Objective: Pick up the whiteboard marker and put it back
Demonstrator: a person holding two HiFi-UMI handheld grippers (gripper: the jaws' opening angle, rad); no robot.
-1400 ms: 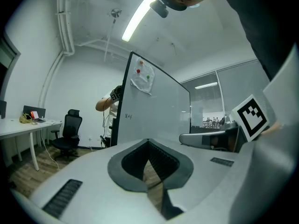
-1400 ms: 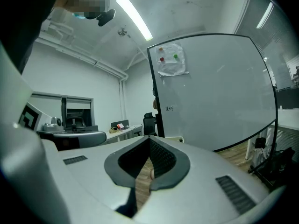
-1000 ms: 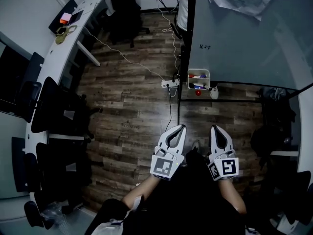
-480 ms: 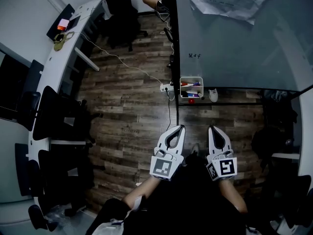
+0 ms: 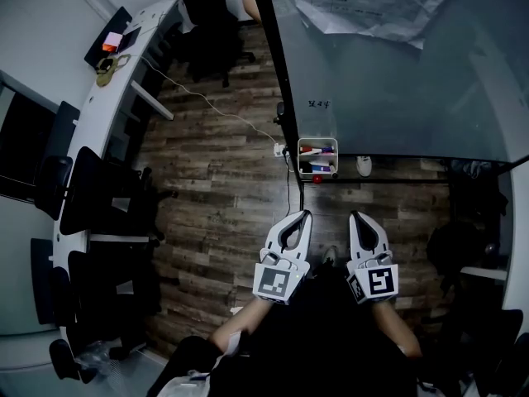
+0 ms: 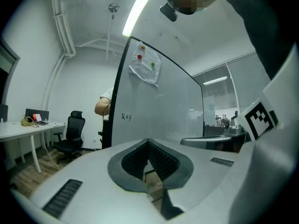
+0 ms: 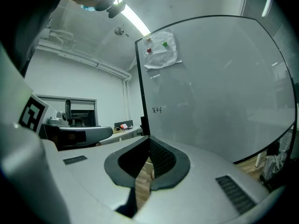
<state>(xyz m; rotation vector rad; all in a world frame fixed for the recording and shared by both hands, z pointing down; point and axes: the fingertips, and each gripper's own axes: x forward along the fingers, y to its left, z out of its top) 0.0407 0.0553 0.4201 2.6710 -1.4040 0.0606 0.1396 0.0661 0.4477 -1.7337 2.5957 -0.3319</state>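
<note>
A small white marker box (image 5: 318, 157) hangs at the lower left corner of the whiteboard (image 5: 397, 73). It holds several markers with red and blue parts. A red round thing (image 5: 316, 178) sits just under it. My left gripper (image 5: 303, 214) and right gripper (image 5: 355, 215) are held side by side above the wooden floor, short of the box, both pointing at it. In the left gripper view the left gripper (image 6: 148, 142) is shut with nothing in it. The right gripper (image 7: 149, 138) is likewise shut and empty, facing the whiteboard (image 7: 210, 87).
A long white desk (image 5: 107, 98) with black office chairs (image 5: 91, 197) runs along the left. A power strip (image 5: 281, 149) and its cable lie on the floor by the board's frame. A sheet of paper (image 7: 161, 50) is pinned to the board. A person's arm (image 6: 105, 107) shows behind the board's edge.
The whiteboard and marker box have shifted left and lower in the head view, nearer to the grippers. Both grippers stay shut and hold the same pose.
</note>
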